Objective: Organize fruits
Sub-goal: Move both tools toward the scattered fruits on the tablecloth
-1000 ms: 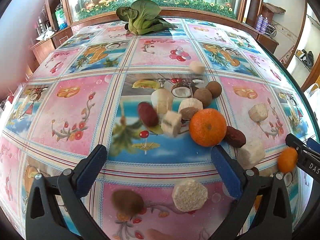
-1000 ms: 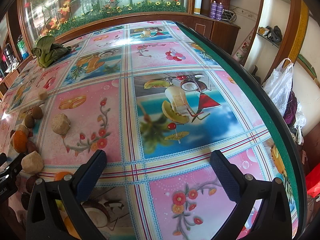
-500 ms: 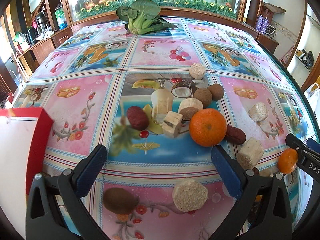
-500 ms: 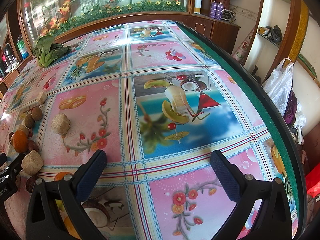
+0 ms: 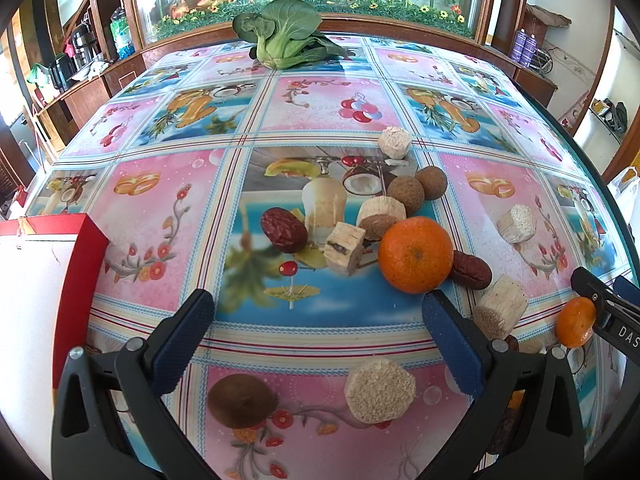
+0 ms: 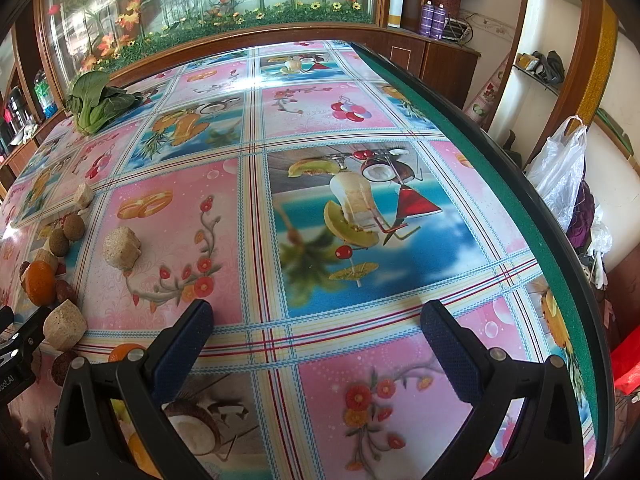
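Loose fruits lie on the patterned tablecloth in the left wrist view: a large orange, a small orange, two red dates, round brown fruits, a kiwi and several pale cut chunks. My left gripper hangs open above the near edge, nothing between its fingers; the kiwi and one chunk lie just below it. My right gripper is open over bare cloth. In its view the fruit pile sits far left, with the large orange and a pale chunk.
A red and white box stands at the left edge of the left wrist view. A bok choy lies at the far end of the table. The table's green rim runs along the right. A white plastic bag hangs beyond it.
The red and white box has come into the left wrist view and moved further in. The rolling fruits, among them a date and a far chunk, have settled. Both grippers stay put.
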The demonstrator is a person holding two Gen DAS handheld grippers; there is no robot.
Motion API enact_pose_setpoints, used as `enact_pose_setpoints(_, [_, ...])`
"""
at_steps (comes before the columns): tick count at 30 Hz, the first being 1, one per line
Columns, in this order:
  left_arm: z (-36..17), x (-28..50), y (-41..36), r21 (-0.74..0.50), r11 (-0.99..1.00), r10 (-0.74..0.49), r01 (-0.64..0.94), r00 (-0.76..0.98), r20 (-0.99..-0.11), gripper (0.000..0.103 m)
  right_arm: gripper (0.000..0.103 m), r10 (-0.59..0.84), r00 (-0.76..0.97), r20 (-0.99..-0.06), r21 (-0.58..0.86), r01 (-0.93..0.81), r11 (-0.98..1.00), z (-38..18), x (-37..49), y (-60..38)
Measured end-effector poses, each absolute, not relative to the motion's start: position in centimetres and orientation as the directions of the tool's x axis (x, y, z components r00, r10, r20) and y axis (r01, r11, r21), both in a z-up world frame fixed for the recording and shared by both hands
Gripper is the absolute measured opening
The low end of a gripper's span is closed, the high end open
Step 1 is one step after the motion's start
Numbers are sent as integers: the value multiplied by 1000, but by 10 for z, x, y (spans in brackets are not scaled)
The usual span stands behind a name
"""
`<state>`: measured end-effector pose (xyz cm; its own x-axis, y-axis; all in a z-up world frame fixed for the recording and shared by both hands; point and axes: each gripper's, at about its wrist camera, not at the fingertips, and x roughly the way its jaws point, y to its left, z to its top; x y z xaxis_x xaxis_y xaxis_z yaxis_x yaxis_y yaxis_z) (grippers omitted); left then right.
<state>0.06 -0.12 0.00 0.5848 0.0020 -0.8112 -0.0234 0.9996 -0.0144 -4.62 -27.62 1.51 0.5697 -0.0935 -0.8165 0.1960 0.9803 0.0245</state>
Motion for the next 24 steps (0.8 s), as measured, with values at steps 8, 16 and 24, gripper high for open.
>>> enact_pose_setpoints(8, [2, -5, -1, -2, 1000, 13, -24, 574, -819, 103, 103, -96, 563, -821, 22, 198, 980, 15, -47, -274])
enact_pose_setpoints(16, [59, -81, 11, 41, 999, 52, -33, 739, -671, 103, 102, -7, 755, -656, 92, 89, 992, 58, -99, -247])
enact_pose_setpoints(24, [91, -117, 31, 14, 998, 58, -62, 787, -614, 103, 102, 73, 796, -601, 69, -39, 997, 77, -137, -205])
